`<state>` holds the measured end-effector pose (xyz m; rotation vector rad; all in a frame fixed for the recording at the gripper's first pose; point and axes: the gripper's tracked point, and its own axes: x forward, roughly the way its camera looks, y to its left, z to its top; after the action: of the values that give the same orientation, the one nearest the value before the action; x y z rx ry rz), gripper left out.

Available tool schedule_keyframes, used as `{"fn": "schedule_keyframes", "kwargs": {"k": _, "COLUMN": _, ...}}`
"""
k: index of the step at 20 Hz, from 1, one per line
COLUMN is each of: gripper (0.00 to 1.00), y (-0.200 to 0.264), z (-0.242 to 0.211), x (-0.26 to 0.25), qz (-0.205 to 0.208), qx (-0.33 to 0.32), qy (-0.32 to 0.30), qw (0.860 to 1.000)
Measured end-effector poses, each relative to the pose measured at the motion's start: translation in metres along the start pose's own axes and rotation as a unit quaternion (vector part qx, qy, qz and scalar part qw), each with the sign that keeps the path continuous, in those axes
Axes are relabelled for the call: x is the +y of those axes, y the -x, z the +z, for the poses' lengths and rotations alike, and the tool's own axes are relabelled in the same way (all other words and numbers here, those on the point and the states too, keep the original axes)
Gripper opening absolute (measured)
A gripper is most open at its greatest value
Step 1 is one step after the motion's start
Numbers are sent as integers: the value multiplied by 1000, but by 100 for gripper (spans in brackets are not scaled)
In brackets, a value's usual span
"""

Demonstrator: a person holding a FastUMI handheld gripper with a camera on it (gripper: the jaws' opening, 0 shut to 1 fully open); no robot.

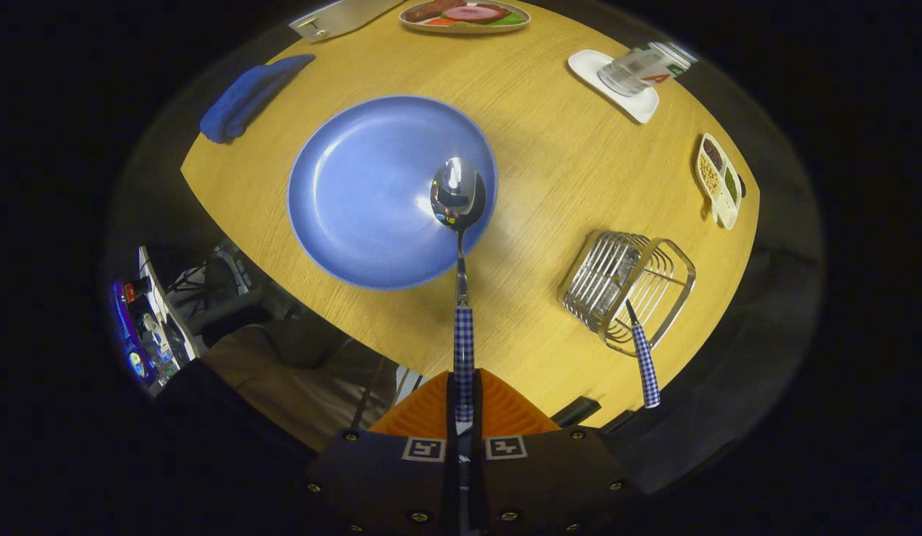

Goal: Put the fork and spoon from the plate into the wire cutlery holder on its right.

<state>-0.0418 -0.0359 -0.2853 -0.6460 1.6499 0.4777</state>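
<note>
Checked fork (pixel 645 365) already stands in the wire holder (pixel 628 290), at four o'clock from the empty plate (pixel 356 193). Gripper (pixel 464 406) clamps the spoon (pixel 459 197) handle; spoon remains undelivered.

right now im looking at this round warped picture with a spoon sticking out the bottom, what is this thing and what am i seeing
It is taken by a fisheye camera riding on a handheld two-finger gripper, a tool a person carries; there is no robot arm. The camera looks forward along the jaws, so they sit at the bottom and the curved lens bends everything.

The jaws are closed on the checked handle of a spoon, whose bowl hangs above a blue plate on a round wooden table.

To the plate's right stands a wire cutlery holder, with another checked handle, probably the fork, already leaning in it.

Farther off are a blue cloth, a tipped can on a white coaster, a small divided dish and a plate of toy food.
</note>
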Motion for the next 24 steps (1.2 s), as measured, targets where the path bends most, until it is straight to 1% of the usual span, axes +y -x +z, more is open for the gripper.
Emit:
{"fn": "schedule_keyframes", "kwargs": {"k": 5, "gripper": 5, "y": 18, "z": -32, "x": -40, "qz": -16, "qx": 32, "qy": -5, "qw": 999}}
{"fn": "schedule_keyframes", "kwargs": {"k": 15, "gripper": 5, "y": 43, "z": -78, "x": -76, "qz": -2, "qx": 84, "qy": -29, "qw": 996}}
{"fn": "schedule_keyframes", "kwargs": {"k": 19, "gripper": 5, "y": 45, "z": -83, "x": -93, "qz": -4, "qx": 109, "qy": -51, "qw": 993}}
{"fn": "schedule_keyframes", "kwargs": {"k": 24, "gripper": 5, "y": 45, "z": -76, "x": -107, "qz": 0, "qx": 128, "qy": -67, "qw": 989}}
